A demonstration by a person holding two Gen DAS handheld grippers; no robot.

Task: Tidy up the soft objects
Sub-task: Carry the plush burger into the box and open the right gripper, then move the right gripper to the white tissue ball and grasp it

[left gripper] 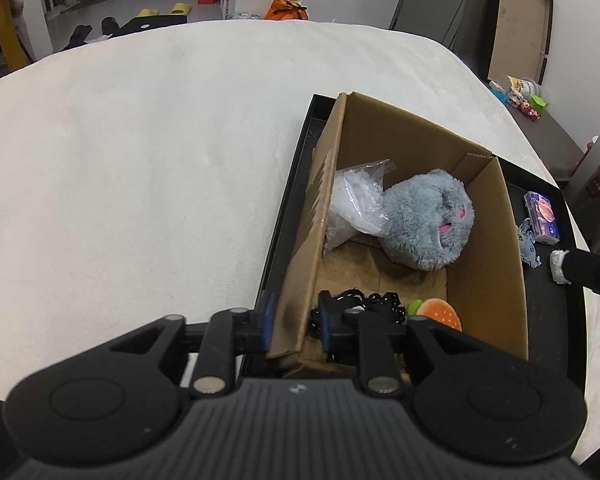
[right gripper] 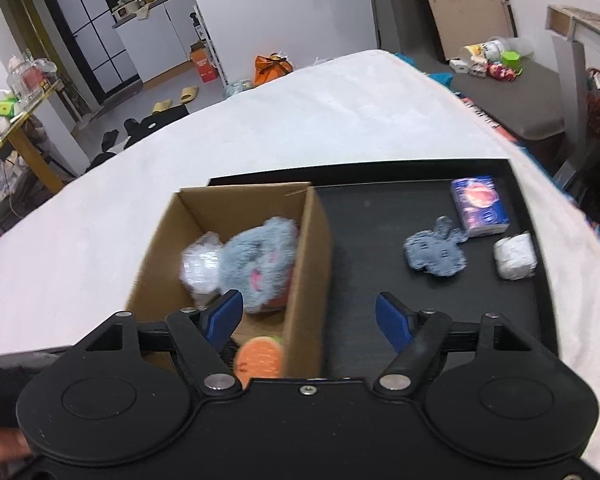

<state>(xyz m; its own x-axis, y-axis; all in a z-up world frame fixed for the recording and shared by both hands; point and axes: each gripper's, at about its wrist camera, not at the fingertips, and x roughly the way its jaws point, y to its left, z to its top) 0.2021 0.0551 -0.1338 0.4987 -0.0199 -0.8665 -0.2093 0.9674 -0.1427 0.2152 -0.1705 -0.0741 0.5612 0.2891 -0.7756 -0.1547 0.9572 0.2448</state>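
Observation:
A cardboard box (left gripper: 496, 240) stands in a black tray (right gripper: 364, 208) on a white padded surface. In the box lie a grey plush toy (left gripper: 428, 220), a clear plastic bag (left gripper: 356, 204), a black lacy piece (left gripper: 364, 304) and an orange burger plush (left gripper: 440, 314). My left gripper (left gripper: 296, 320) straddles the box's near left wall, its blue pads slightly apart from the cardboard. My right gripper (right gripper: 308, 316) hangs open over the box's right wall, gripping nothing. The grey plush toy (right gripper: 256, 264) and burger plush (right gripper: 260, 356) show beneath it.
On the tray's bare right half lie a grey-blue knitted piece (right gripper: 434, 254), a blue tissue pack (right gripper: 480, 206) and a white wrapped bundle (right gripper: 514, 256). The white surface (left gripper: 140, 160) spreads far to the left. Floor clutter and furniture lie beyond its edges.

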